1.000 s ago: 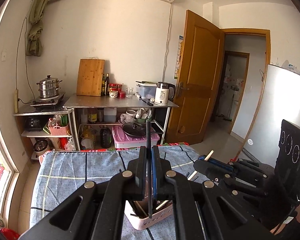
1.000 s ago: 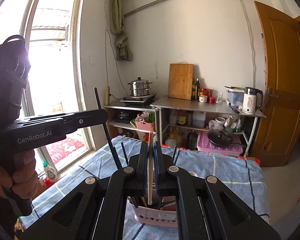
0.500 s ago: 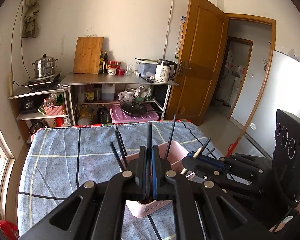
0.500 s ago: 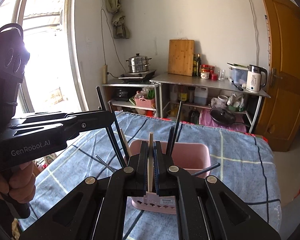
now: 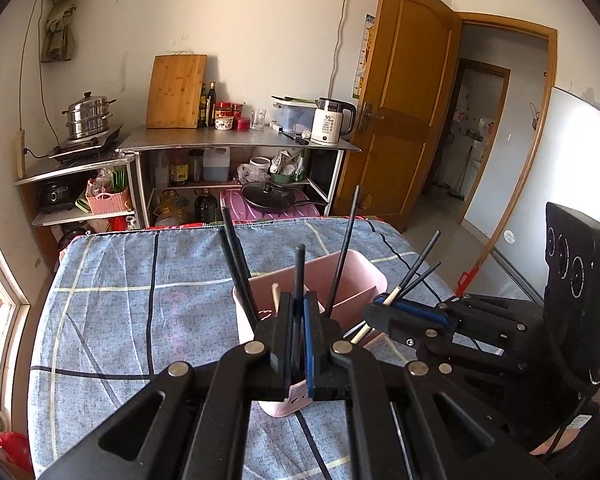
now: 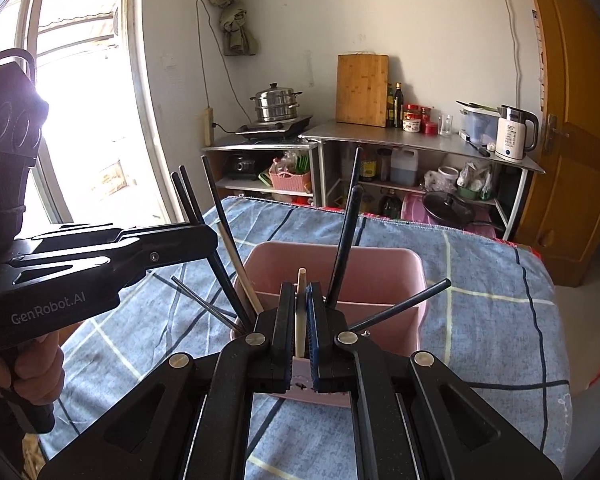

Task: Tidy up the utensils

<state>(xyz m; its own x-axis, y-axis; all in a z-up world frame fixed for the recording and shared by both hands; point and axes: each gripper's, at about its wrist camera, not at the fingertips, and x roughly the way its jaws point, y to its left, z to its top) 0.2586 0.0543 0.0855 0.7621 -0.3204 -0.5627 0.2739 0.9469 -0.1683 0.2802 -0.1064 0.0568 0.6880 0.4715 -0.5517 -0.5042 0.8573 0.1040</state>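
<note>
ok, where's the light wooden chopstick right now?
In the right wrist view the light wooden chopstick stands upright at centre, clamped in the right gripper just above the near compartment of the pink plastic utensil caddy, among black chopsticks.

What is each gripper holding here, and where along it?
Left gripper is shut on a black chopstick, right gripper on a pale wooden chopstick; each is gripped below its top end, over the pink holder.

Both claws have sunk: the left claw (image 5: pixel 299 334) lowering its black chopstick (image 5: pixel 299 266), the right claw (image 6: pixel 299 330) its pale wooden chopstick (image 6: pixel 300 304), into the pink plastic bin (image 6: pixel 336 258).
</note>
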